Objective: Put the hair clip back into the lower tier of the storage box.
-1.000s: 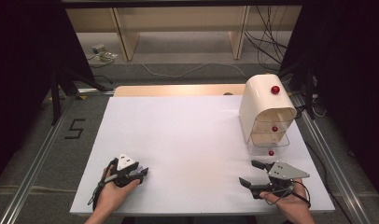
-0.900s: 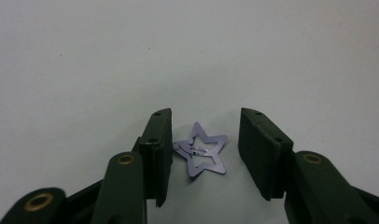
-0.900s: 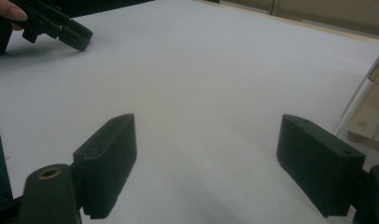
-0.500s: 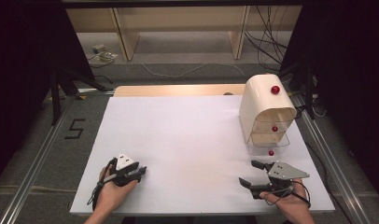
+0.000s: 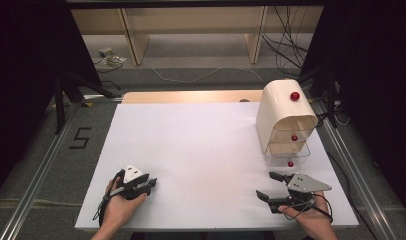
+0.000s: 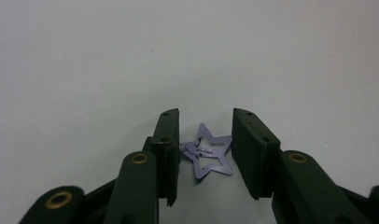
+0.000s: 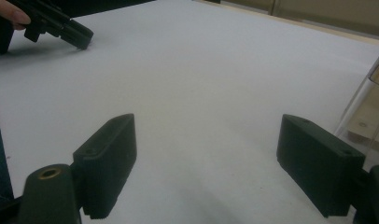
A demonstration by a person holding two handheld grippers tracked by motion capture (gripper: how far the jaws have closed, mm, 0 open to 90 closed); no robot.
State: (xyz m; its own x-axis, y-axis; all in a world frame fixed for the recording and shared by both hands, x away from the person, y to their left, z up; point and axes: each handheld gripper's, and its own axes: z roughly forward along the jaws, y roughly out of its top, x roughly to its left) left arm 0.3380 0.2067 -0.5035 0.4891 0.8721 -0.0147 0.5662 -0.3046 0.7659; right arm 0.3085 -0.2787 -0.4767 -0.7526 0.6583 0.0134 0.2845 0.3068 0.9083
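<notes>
A small purple star-shaped hair clip (image 6: 218,165) lies flat on the white table (image 5: 206,145). My left gripper (image 6: 206,114) points down at it near the table's front left (image 5: 151,184). Its jaws have just been closing with the clip between them, and both pads now touch the star's tips. My right gripper (image 5: 267,185) rests near the front right, held level. It stands wide open (image 7: 208,126) with nothing but bare table between its jaws. The left gripper (image 7: 80,39) also appears far off in the right gripper view.
A cream drawer unit (image 5: 283,117) with red knobs and clear drawers stands at the table's right, just beyond the right gripper. A wooden strip (image 5: 191,96) runs along the far edge. Cables lie on the floor behind.
</notes>
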